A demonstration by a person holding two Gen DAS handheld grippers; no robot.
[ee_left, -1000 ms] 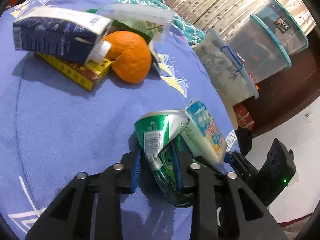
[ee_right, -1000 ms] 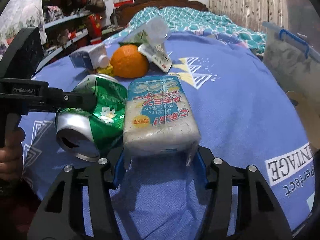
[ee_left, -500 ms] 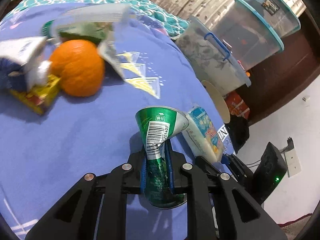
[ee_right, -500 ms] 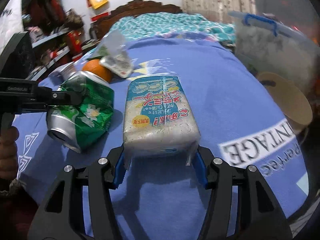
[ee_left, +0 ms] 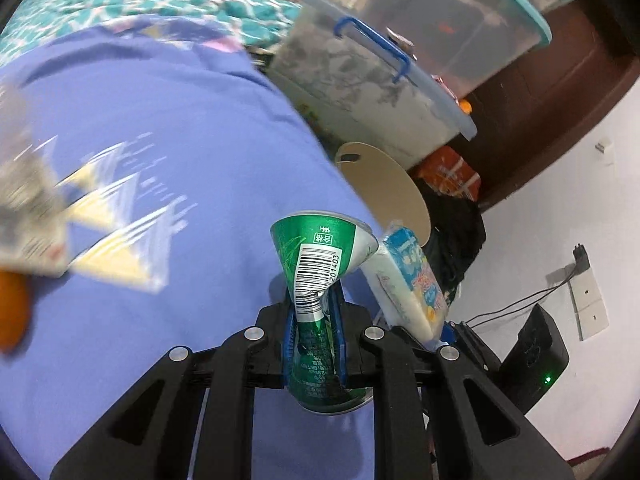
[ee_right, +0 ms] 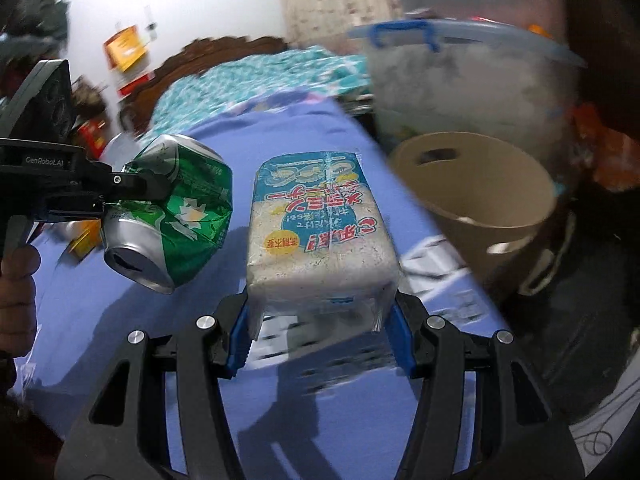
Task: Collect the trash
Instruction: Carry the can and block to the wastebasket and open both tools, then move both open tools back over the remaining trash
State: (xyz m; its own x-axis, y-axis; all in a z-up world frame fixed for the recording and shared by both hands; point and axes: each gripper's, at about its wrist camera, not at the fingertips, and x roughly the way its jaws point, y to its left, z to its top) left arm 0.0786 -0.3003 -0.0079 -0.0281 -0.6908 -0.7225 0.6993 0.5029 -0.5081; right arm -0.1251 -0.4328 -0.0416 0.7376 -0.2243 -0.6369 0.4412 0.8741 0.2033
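My left gripper (ee_left: 313, 332) is shut on a crushed green can (ee_left: 320, 276) and holds it above the blue bed cover (ee_left: 160, 120). The can also shows in the right wrist view (ee_right: 176, 208), held by the left gripper (ee_right: 100, 196). My right gripper (ee_right: 318, 328) is shut on a white and blue snack packet (ee_right: 316, 236), which shows in the left wrist view (ee_left: 412, 284) just right of the can. A beige bin (ee_right: 480, 200) stands beside the bed, ahead and right of the packet; it shows in the left wrist view (ee_left: 384, 188) too.
Clear lidded storage boxes (ee_left: 380, 80) stand beyond the bin. An orange (ee_left: 12, 308) and a blurred wrapper (ee_left: 24, 208) lie on the cover at the left. An orange pack (ee_left: 448, 172) and dark bag (ee_left: 456, 232) sit on the floor.
Both grippers have lifted their loads and swung right, toward the bed's edge and the beige bin. The pile with the orange has slid to the left edge of view.
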